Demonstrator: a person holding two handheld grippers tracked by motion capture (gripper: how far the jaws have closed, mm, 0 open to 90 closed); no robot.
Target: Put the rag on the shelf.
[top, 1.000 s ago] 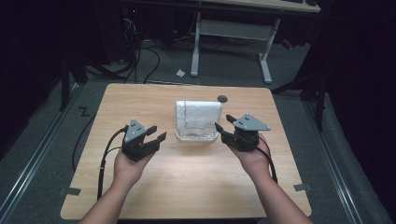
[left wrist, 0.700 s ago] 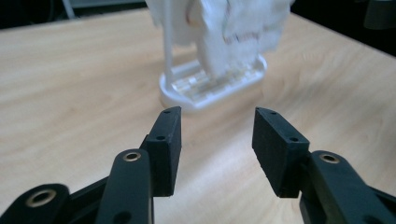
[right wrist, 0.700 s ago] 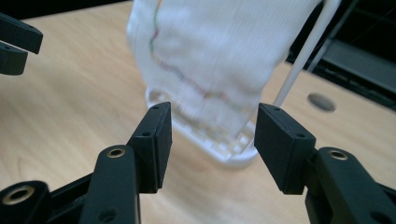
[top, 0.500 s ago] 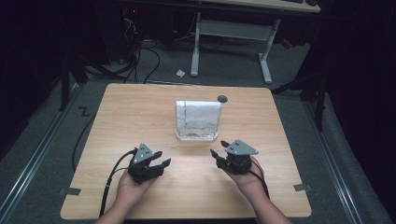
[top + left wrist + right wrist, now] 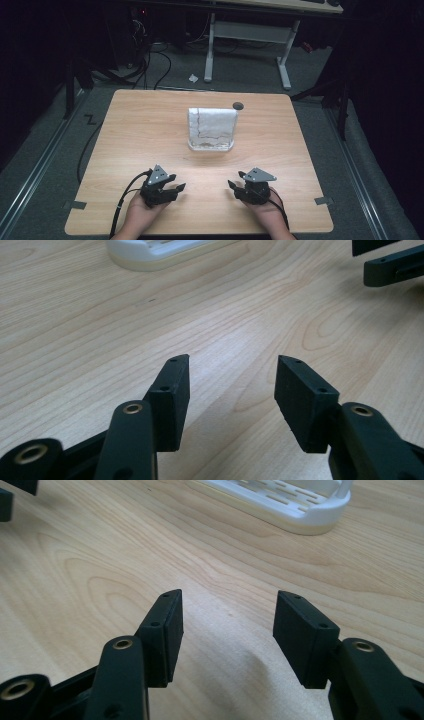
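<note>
We saw the wooden table [image 5: 150, 130] with a white slotted tray [image 5: 211, 145] at its middle, holding an upright white cloth [image 5: 212, 123]. The left gripper [image 5: 170, 189] and right gripper [image 5: 239, 188] (2 in all) lay near us, jaws apart, empty. A careless reach could topple the cloth.

Two hands enter from the near edge of the worktop [image 5: 130, 130], each holding a gripper low over the wood. The left gripper [image 5: 172, 187] sits at lower left with its jaws spread and nothing between them; the right gripper [image 5: 235, 189] sits at lower right, jaws likewise parted and empty. The two are well apart, tips angled slightly toward each other.
</note>
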